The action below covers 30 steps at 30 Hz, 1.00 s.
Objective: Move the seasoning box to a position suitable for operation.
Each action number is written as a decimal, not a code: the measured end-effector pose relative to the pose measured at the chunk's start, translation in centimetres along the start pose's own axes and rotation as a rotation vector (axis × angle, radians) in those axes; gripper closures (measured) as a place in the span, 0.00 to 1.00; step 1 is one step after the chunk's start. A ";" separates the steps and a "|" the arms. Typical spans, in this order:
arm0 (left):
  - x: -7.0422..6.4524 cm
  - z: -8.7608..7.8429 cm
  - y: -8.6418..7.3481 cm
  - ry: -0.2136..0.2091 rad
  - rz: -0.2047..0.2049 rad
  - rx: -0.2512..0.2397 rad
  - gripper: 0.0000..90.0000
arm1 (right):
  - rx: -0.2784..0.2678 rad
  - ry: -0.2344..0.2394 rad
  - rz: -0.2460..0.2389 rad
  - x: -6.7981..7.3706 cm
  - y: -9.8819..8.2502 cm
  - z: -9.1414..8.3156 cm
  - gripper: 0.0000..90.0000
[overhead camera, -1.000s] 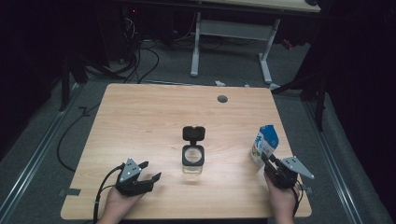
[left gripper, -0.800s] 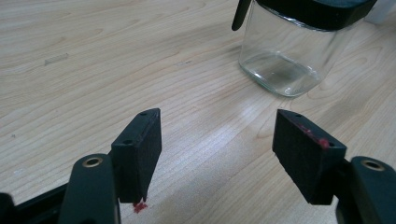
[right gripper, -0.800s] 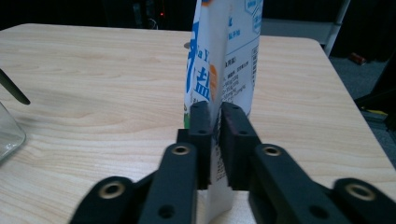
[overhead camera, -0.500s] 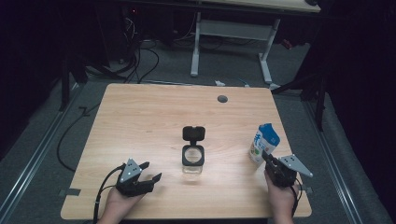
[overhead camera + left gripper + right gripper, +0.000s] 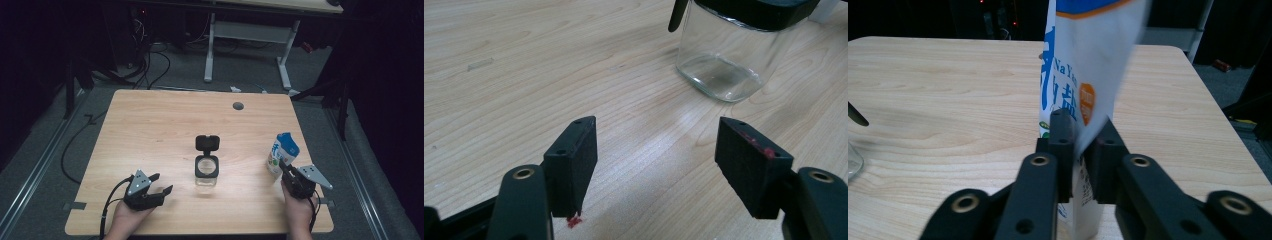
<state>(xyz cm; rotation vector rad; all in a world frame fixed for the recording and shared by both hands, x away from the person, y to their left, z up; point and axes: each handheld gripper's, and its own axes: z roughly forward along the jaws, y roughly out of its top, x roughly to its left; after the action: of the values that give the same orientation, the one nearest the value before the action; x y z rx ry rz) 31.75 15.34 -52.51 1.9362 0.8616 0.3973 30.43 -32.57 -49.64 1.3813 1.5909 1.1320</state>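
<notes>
A white and blue pouch (image 5: 281,153) with printed lettering stands upright near the table's right edge. My right gripper (image 5: 285,169) has just been closing its jaws on the pouch (image 5: 1088,75), and both pads now pinch its lower part. A clear glass jar (image 5: 206,170) with a black flip lid standing open sits at the table's middle. My left gripper (image 5: 159,184) rests open near the front left, jaws pointing toward the jar (image 5: 731,55), with nothing between its fingers (image 5: 574,160).
The wooden table (image 5: 150,130) has a round grommet hole (image 5: 238,106) at the back right. Cables lie on the dark floor to the left, and a white desk frame (image 5: 245,35) stands behind.
The right gripper's jaws have closed in on the pouch's lower part; the pouch has tilted slightly. The left gripper and the jar have stayed put.
</notes>
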 end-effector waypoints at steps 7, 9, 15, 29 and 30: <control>-0.3 0.1 0.0 -0.019 0.007 0.004 0.37 | 0.016 0.006 -0.012 -0.1 0.2 0.0 0.97; -0.4 0.1 0.0 -0.029 0.006 -0.001 0.37 | 0.019 0.004 -0.025 0.0 0.3 0.0 0.97; -0.2 -0.1 0.2 -0.031 -0.001 -0.013 0.38 | 0.032 0.023 -0.042 -0.1 0.5 0.0 0.98; -0.3 -0.3 0.2 -0.035 -0.005 -0.030 0.39 | 0.081 0.148 -0.095 1.3 1.5 -1.8 0.99; -0.3 -0.2 0.2 -0.035 -0.004 -0.027 0.39 | 0.089 0.157 -0.096 1.3 1.7 -2.0 0.99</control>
<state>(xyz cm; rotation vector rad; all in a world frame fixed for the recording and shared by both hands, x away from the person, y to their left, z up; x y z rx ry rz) 31.50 15.21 -52.20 1.9105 0.8335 0.3705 28.95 -31.48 -47.32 1.2840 1.8194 1.1476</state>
